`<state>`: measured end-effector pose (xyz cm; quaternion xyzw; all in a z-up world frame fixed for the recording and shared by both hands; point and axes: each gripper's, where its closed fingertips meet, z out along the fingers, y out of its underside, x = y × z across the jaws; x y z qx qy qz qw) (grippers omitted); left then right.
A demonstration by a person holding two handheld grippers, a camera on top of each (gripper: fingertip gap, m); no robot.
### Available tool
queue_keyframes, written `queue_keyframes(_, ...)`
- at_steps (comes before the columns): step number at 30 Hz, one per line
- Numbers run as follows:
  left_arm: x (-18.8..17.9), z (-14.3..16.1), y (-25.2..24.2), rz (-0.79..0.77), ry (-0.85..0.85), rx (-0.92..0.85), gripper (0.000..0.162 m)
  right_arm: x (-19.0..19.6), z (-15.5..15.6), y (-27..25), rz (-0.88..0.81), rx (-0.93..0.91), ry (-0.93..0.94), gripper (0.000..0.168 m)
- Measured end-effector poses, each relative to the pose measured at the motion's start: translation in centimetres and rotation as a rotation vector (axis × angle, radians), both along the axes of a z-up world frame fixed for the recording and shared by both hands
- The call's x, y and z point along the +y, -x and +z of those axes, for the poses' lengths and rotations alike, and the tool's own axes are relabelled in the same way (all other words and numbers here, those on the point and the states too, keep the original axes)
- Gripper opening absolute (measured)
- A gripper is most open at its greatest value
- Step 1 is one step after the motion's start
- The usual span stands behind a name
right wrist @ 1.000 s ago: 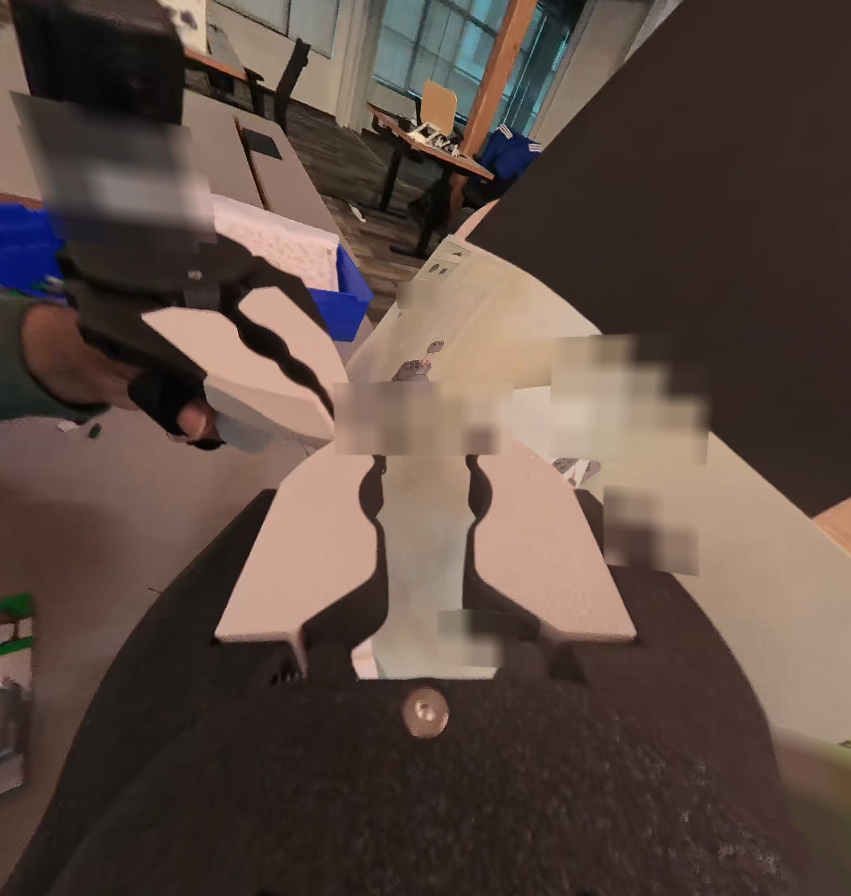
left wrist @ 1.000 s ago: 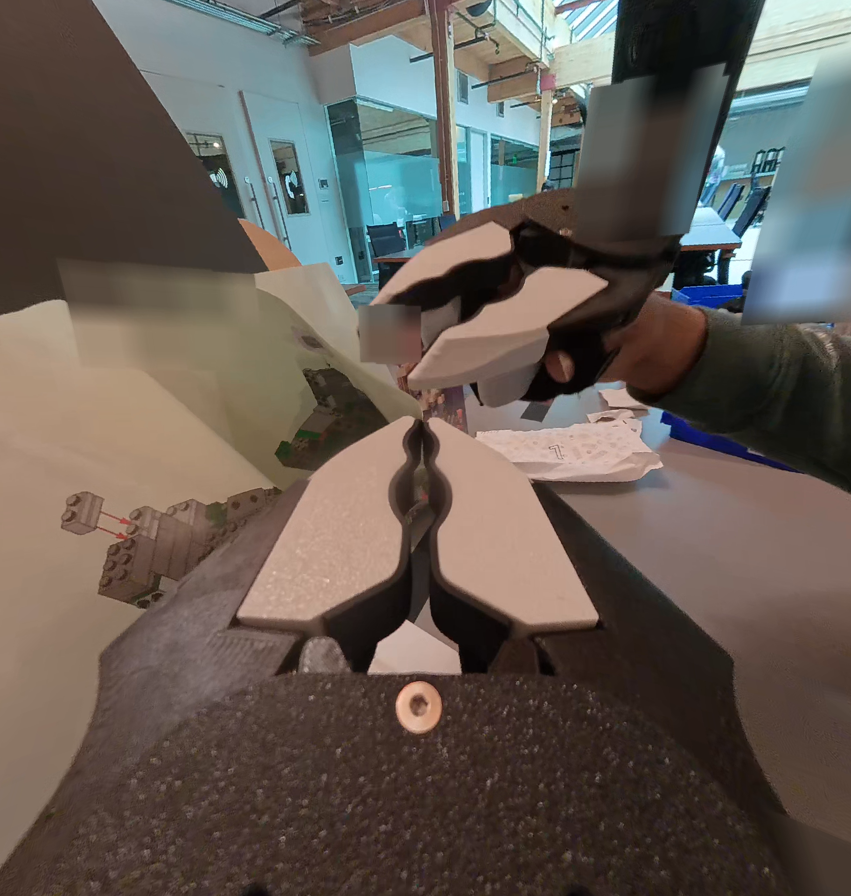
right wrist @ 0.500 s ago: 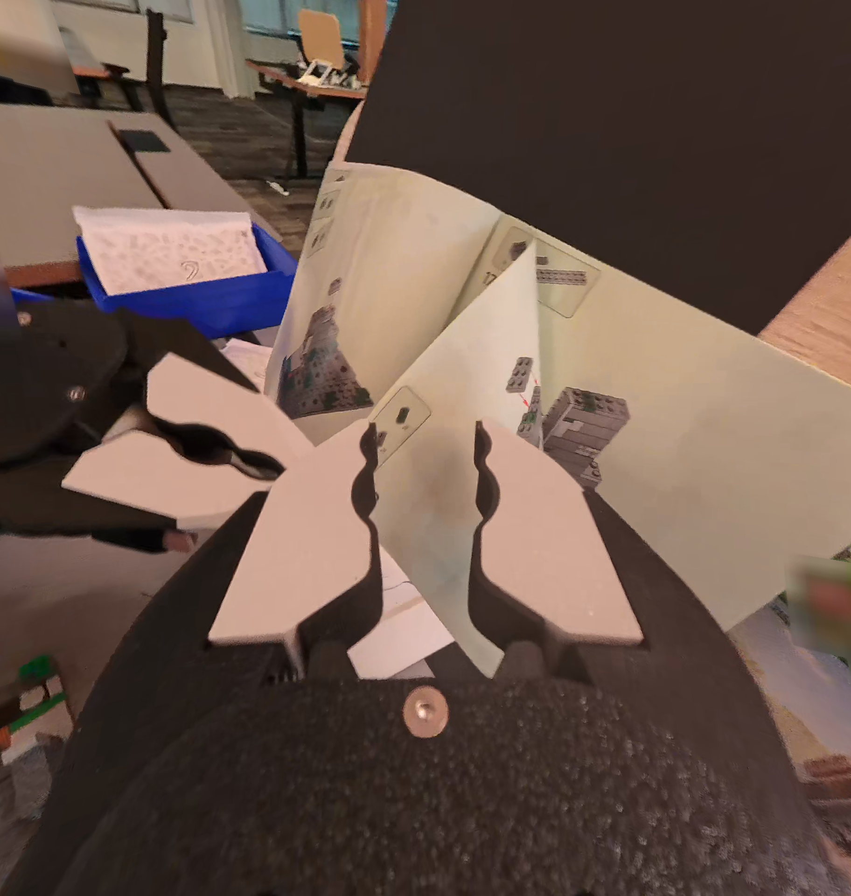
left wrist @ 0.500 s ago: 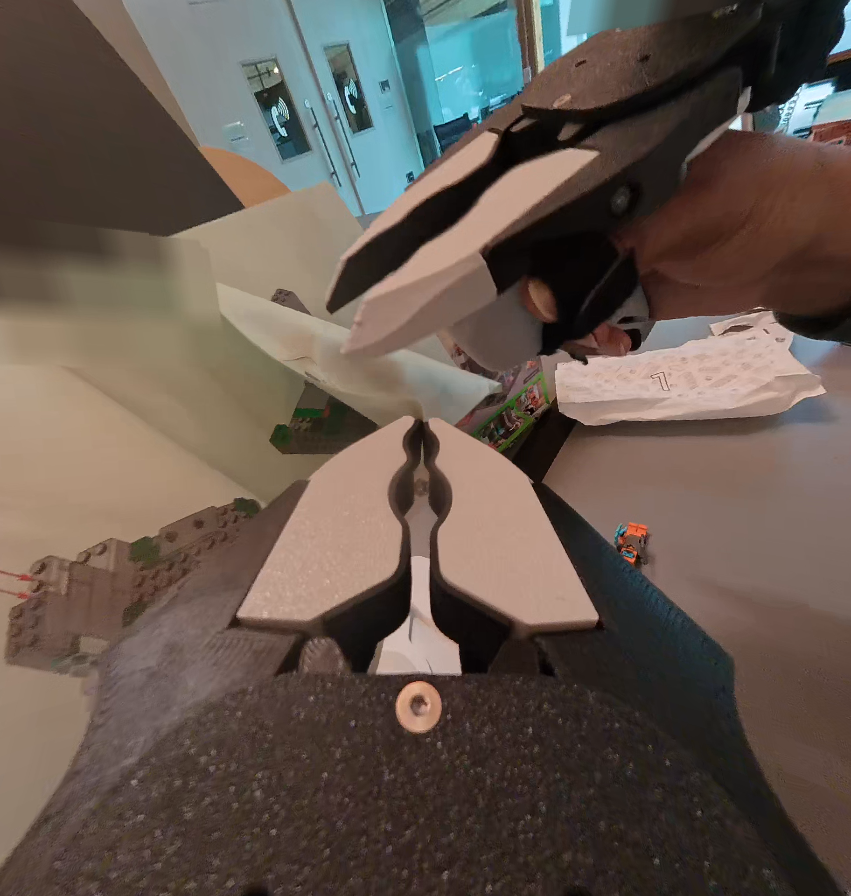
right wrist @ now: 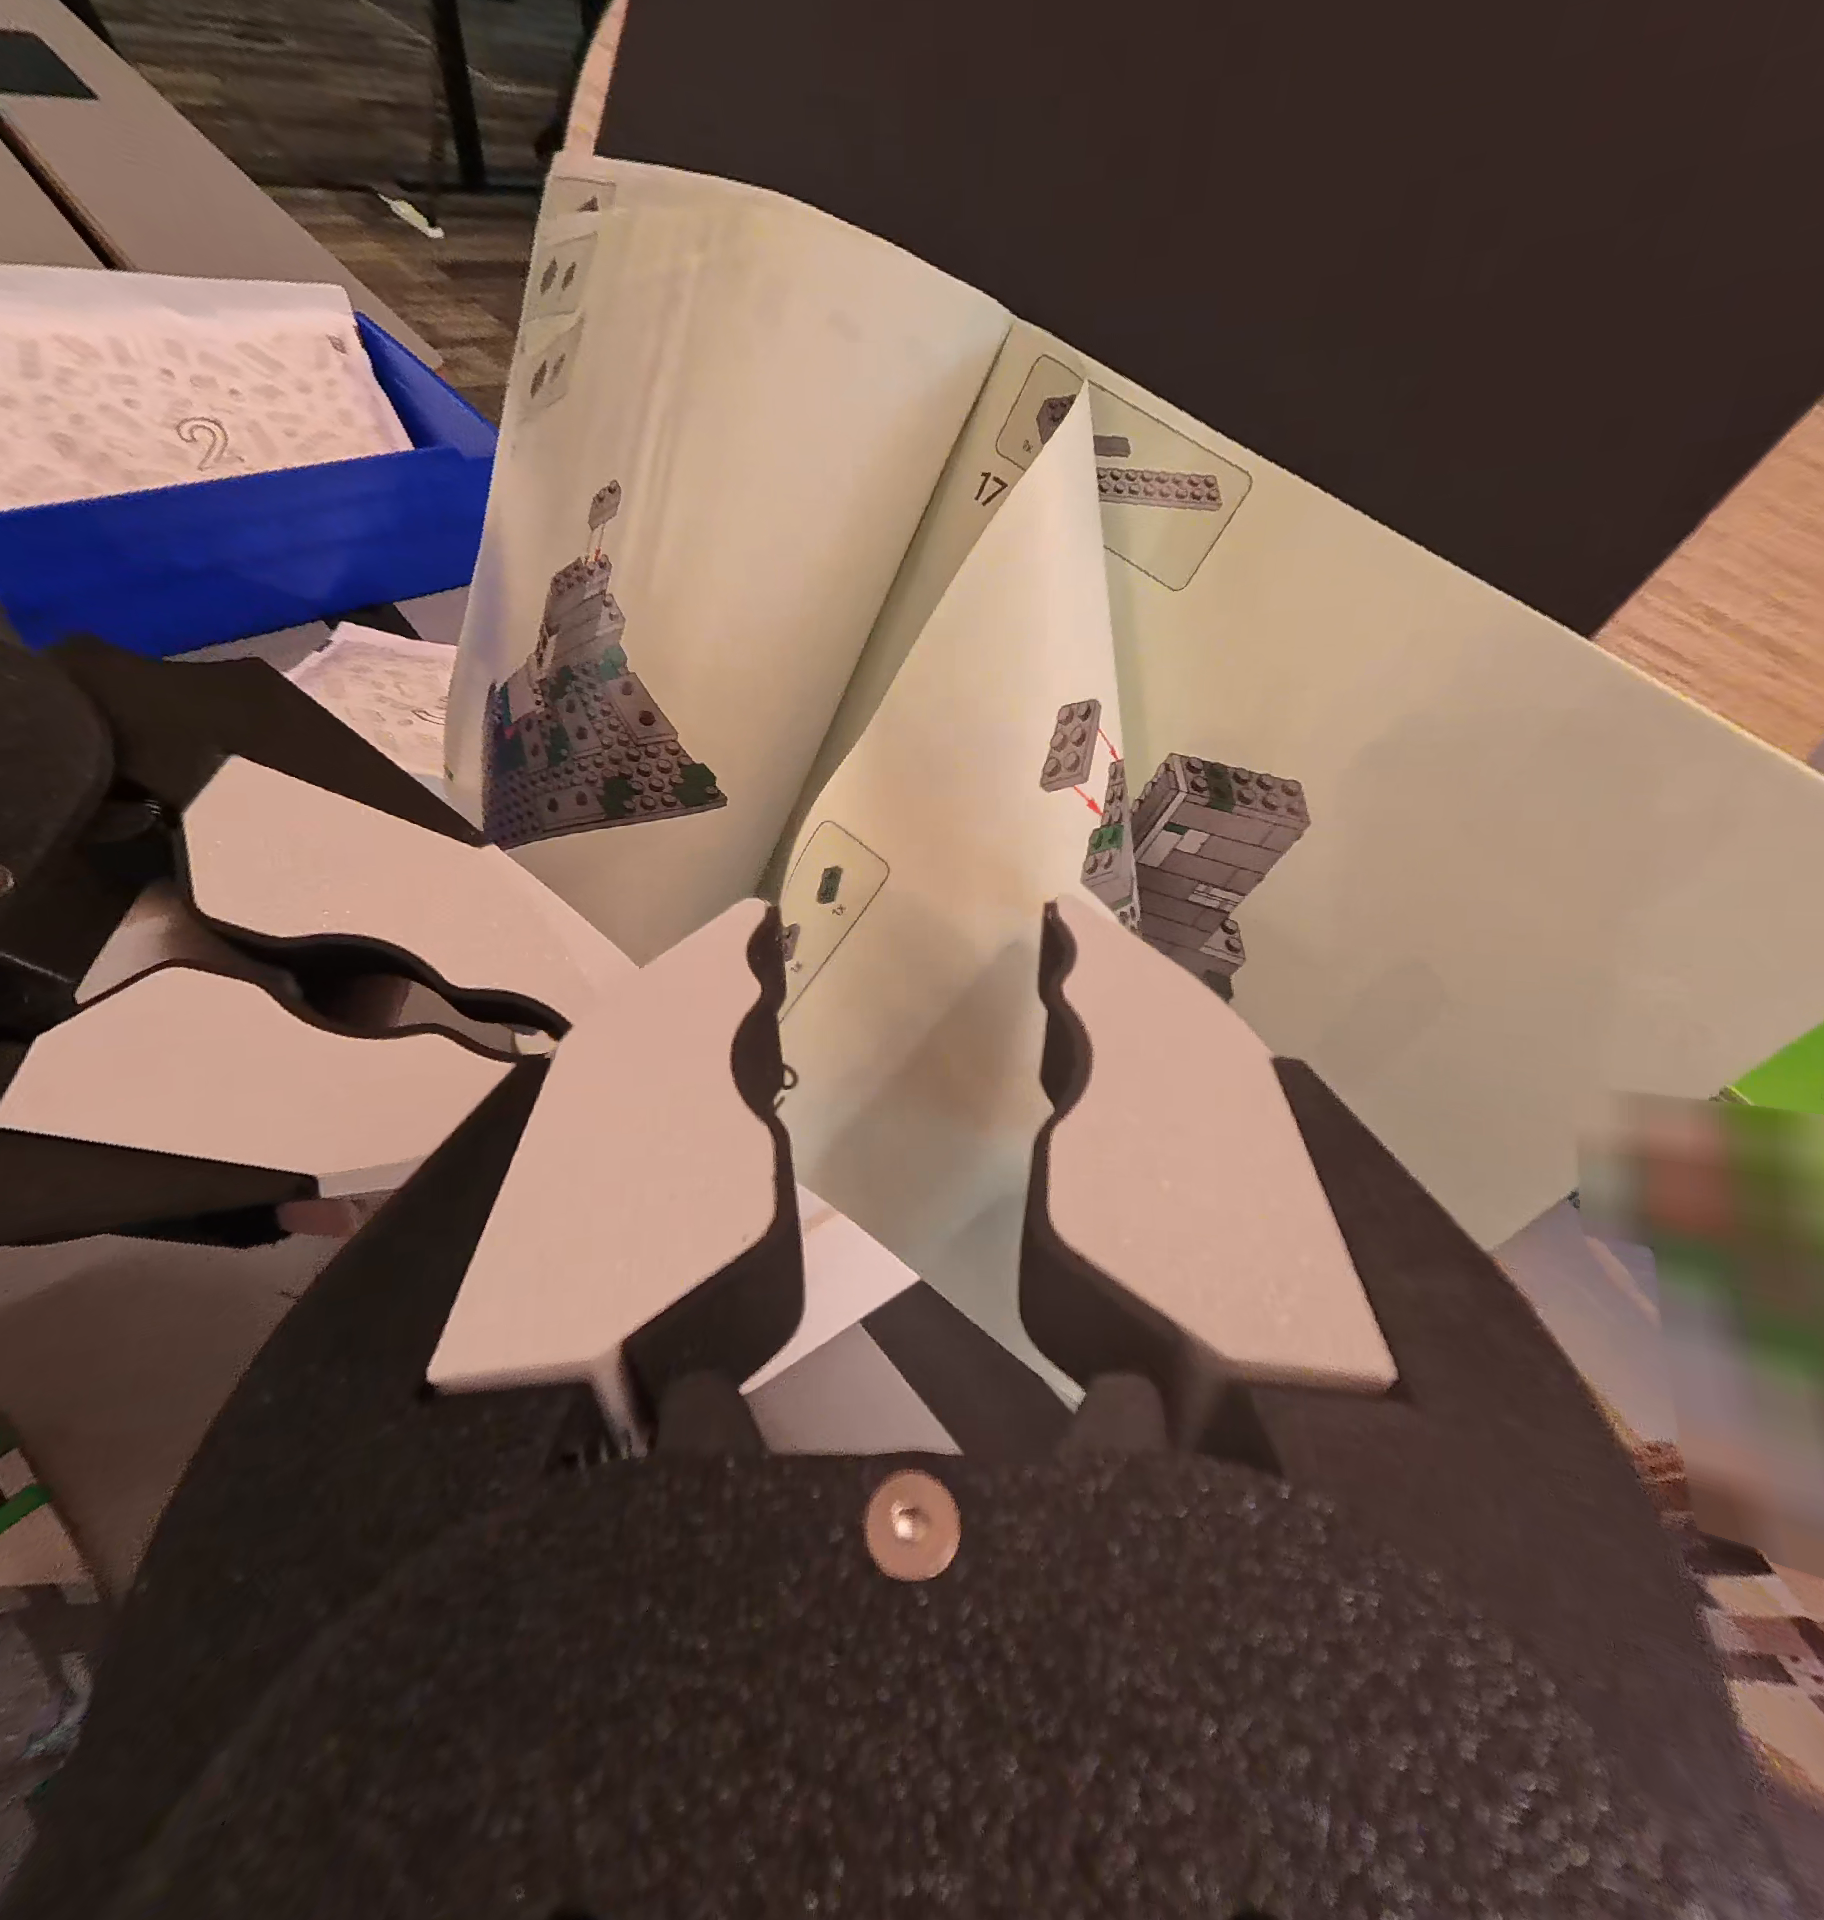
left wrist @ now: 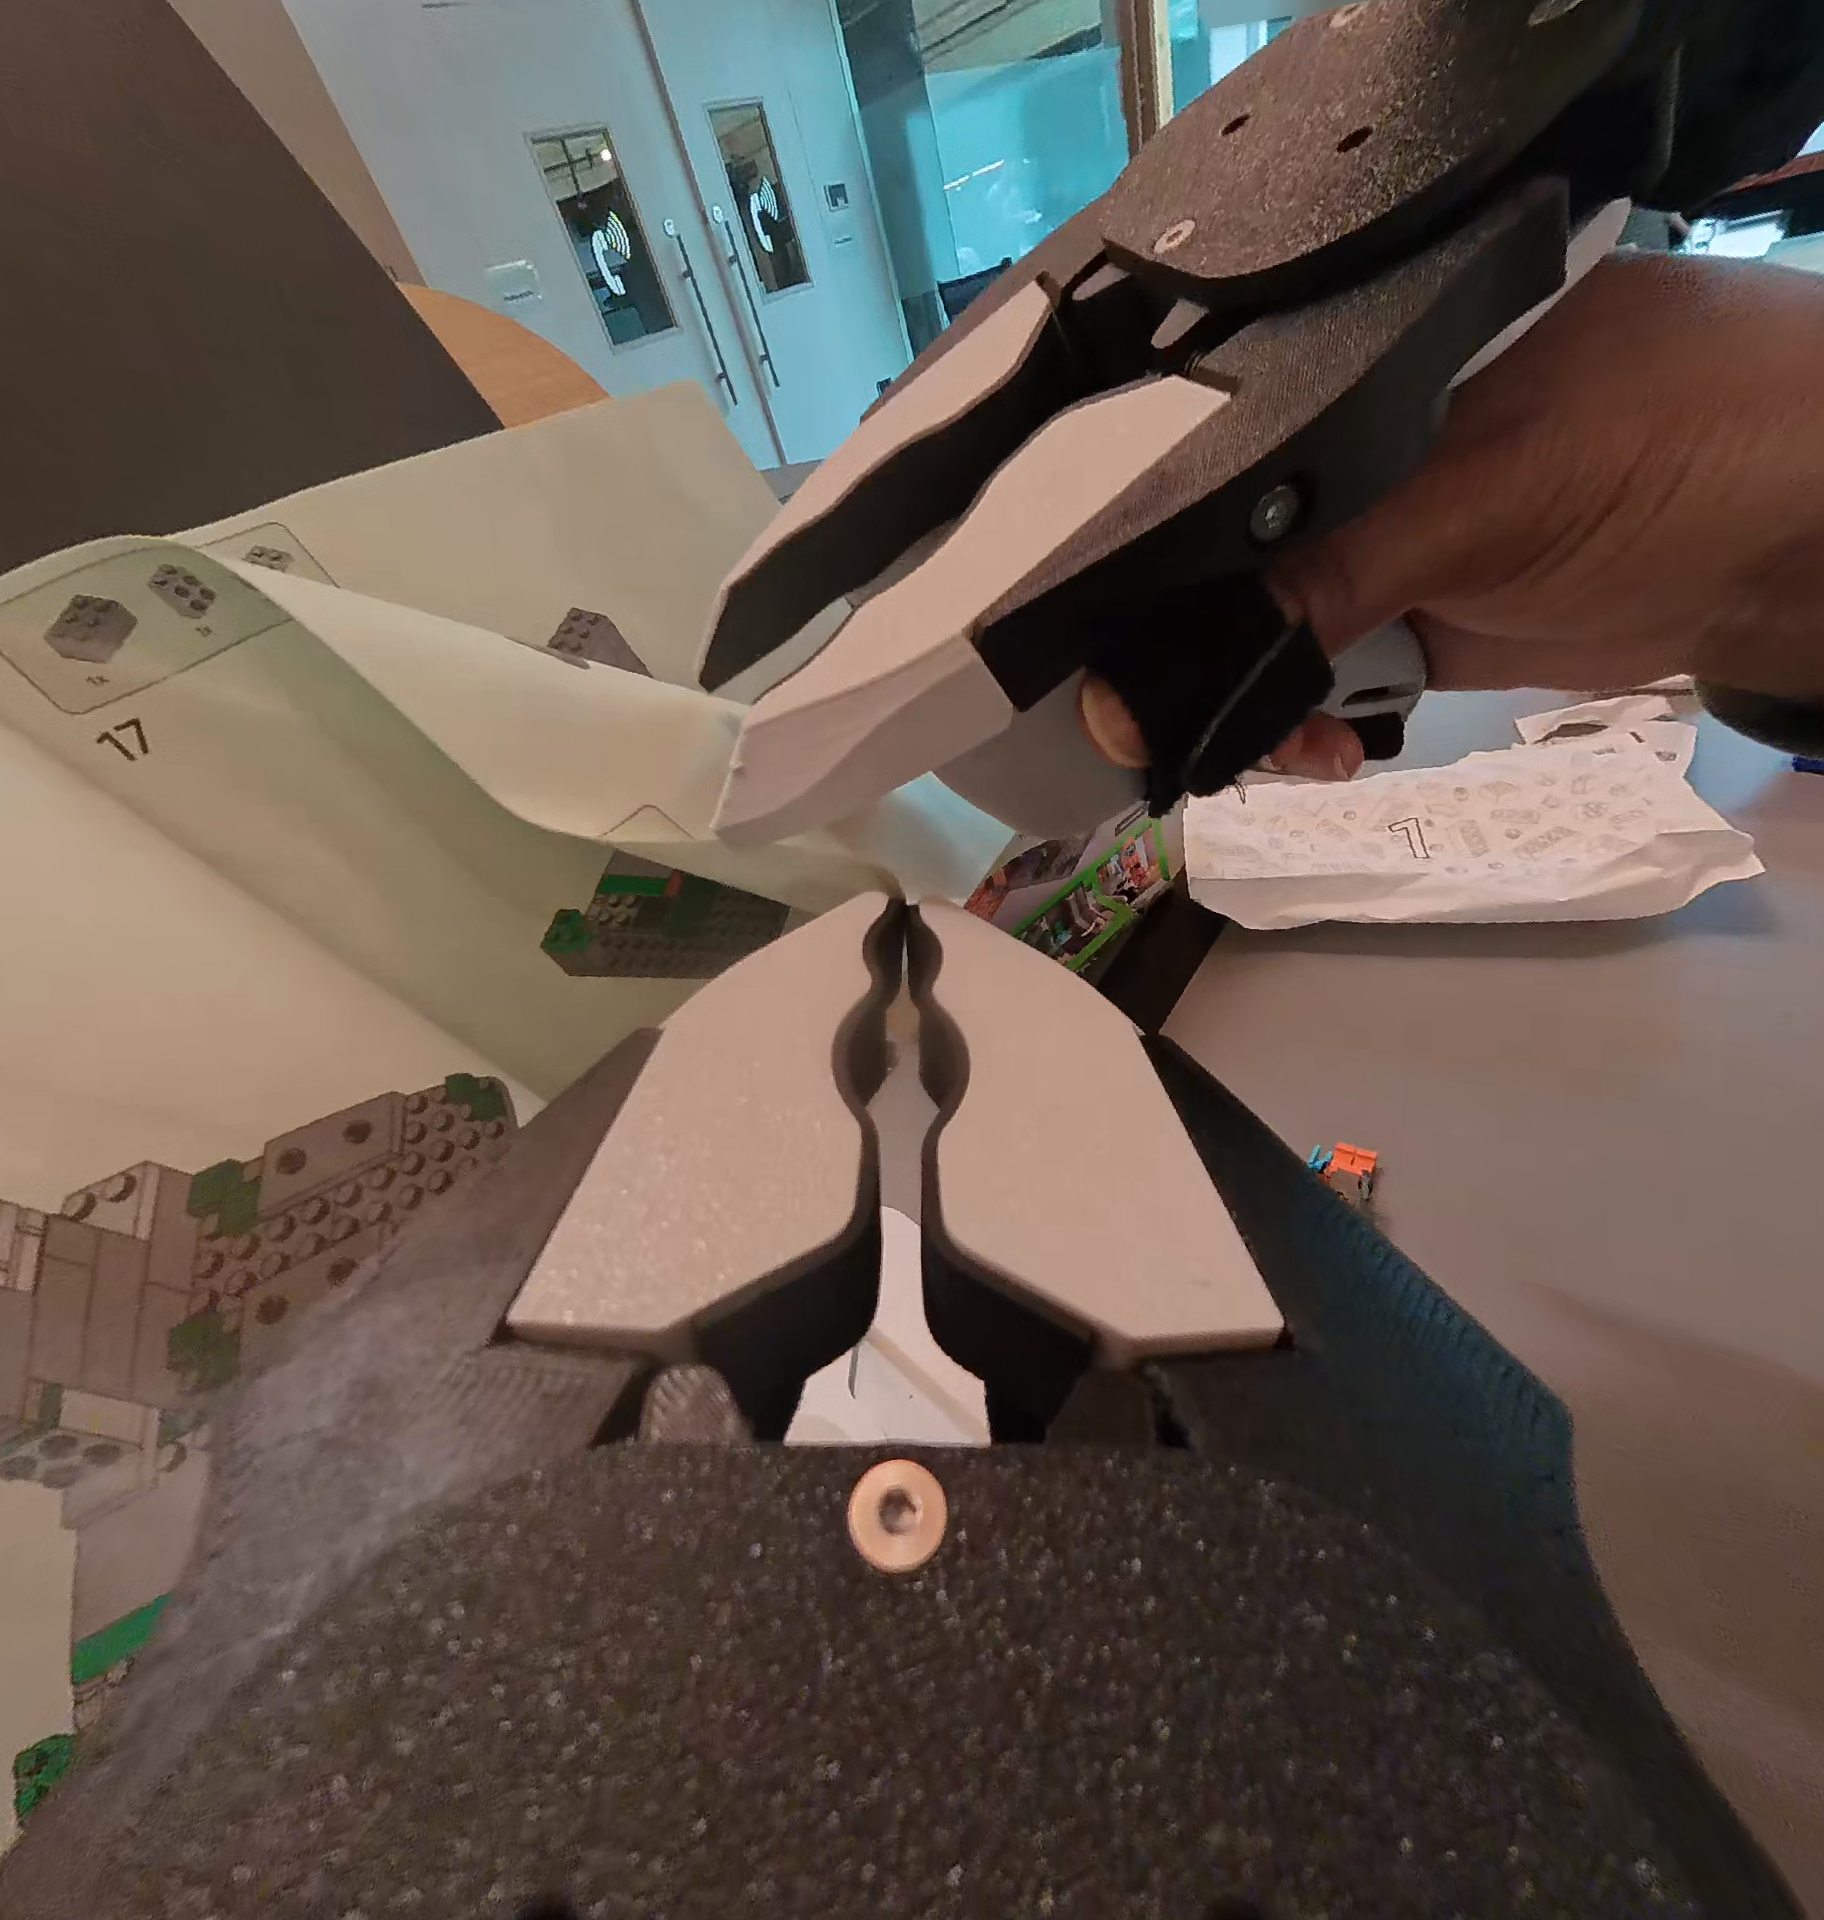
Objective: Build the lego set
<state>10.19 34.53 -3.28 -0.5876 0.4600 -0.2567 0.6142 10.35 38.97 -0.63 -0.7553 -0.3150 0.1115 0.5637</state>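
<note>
Judging by the open booklet [right wrist: 1407, 852], building is midway and paused for page-turning. Left gripper [left wrist: 900, 914] is clamped on a page corner; right gripper [right wrist: 908, 925], jaws apart, straddles the lifted page [right wrist: 991, 727]. Numbered bags [left wrist: 1459, 852] and loose orange piece [left wrist: 1344, 1169] lie on the table [left wrist: 1510, 1091], right.

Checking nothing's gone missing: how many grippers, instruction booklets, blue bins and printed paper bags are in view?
Grippers: 2, the left gripper and the right gripper
Instruction booklet: 1
Blue bin: 1
Printed paper bags: 2 for certain, one on the table at, one in the bin
Total: 6
</note>
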Motion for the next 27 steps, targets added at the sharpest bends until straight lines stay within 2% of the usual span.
queue_keyframes(14,0.0,0.3,0.5,0.002,0.069,-0.064,0.003,0.6,-0.2,-1.7,-0.068,-0.023,-0.013,0.044)
queue_keyframes(19,0.8,1.0,0.2,0.010,0.188,-0.123,0.008,0.6,0.0,-2.7,-0.078,0.037,-0.020,0.027)
queue_keyframes(24,1.6,1.2,-0.8,0.004,0.278,-0.167,0.010,0.5,0.5,-3.5,-0.056,0.135,-0.008,0.000)
queue_keyframes(27,1.9,1.4,-1.5,-0.007,0.318,-0.195,0.011,0.4,0.7,-3.6,-0.022,0.182,0.008,0.000)
